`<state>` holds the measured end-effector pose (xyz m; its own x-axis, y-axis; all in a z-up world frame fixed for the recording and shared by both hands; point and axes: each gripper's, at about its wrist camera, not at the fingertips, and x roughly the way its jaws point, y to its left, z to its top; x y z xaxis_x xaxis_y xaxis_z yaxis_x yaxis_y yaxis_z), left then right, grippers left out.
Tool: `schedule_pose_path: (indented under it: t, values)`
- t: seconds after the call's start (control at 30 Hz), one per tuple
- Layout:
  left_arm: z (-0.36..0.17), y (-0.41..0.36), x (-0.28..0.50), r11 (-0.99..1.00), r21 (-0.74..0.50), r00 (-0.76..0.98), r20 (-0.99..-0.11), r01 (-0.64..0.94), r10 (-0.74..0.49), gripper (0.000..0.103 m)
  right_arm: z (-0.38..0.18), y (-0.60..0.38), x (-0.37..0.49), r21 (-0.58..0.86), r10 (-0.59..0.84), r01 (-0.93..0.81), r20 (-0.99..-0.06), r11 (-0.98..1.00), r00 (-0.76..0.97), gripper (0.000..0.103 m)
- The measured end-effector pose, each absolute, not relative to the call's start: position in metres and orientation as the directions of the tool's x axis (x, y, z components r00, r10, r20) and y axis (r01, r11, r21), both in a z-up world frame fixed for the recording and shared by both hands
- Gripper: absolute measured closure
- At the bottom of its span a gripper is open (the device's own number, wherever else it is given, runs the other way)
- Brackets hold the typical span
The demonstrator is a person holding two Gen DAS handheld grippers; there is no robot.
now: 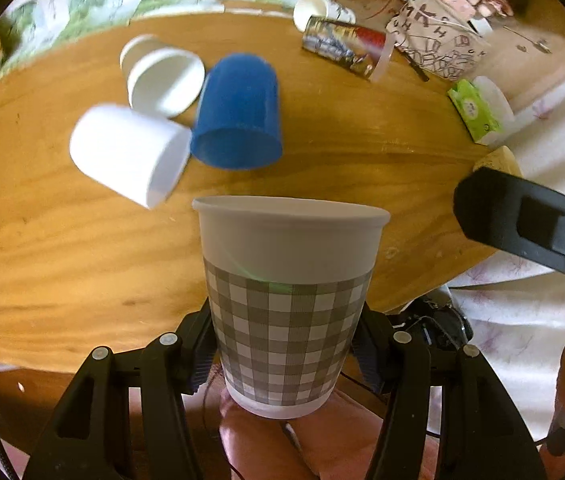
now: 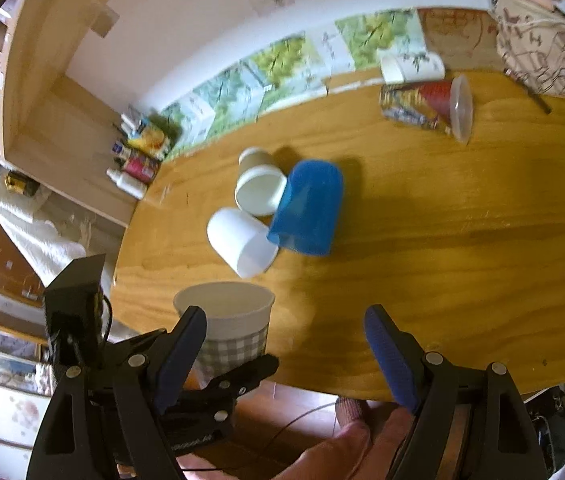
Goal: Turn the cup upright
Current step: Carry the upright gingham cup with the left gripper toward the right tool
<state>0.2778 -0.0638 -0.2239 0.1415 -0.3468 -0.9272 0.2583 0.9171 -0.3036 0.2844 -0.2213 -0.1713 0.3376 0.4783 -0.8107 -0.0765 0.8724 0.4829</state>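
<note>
Closest to the left wrist camera is the checked paper cup (image 1: 288,308), with its mouth up and its narrow base down. The left gripper (image 1: 284,344) pinches it low on the checked band, one pad on each side, so the rim remains free and is not crushed. The cup hangs at the near edge of the wooden table (image 1: 362,168); I cannot tell if its base touches anything. Because the opening already faces up, I judge the turning as done, and what is left is to set it down on the wood and let go.

In the right wrist view the right gripper (image 2: 286,352) is spread wide and holds nothing. It waits just beside the cup, probably to keep out of the way.

Further on the table lie a blue cup (image 1: 238,112) and a white cup (image 1: 128,154) on their sides, touching each other, with a third white cup (image 1: 162,76) behind them. They probably need the same turn. A printed can (image 1: 342,46) lies well apart, near the wall.
</note>
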Motion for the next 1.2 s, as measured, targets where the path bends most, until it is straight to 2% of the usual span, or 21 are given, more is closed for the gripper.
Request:
schedule_pose_path:
  t: [0.3,1.03,1.1,1.2]
  values:
    - [-0.252,-0.079,0.281,0.94,-0.313,0.063,-0.944,0.139,-0.324,0.041,-0.201,-0.233,0.305,0.557,0.566,-0.101,-0.802,0.824,0.193,0.021]
    - [-0.281,-0.082,0.286,0.944,-0.328,-0.066,-0.942,-0.035,-0.33,0.038,-0.264,-0.244,0.339,0.646,0.643,-0.045,-0.763,0.762,-0.066,0.021]
    - [-0.281,-0.083,0.288,0.941,-0.336,-0.067,-0.939,-0.043,-0.338,0.038,-0.267,-0.244,0.34,0.645,0.641,-0.042,-0.763,0.763,-0.079,0.021]
    - [-0.281,-0.08,0.289,0.94,-0.337,-0.068,-0.938,-0.05,-0.34,0.031,-0.273,-0.243,0.342,0.652,0.646,-0.039,-0.757,0.757,-0.102,0.021]
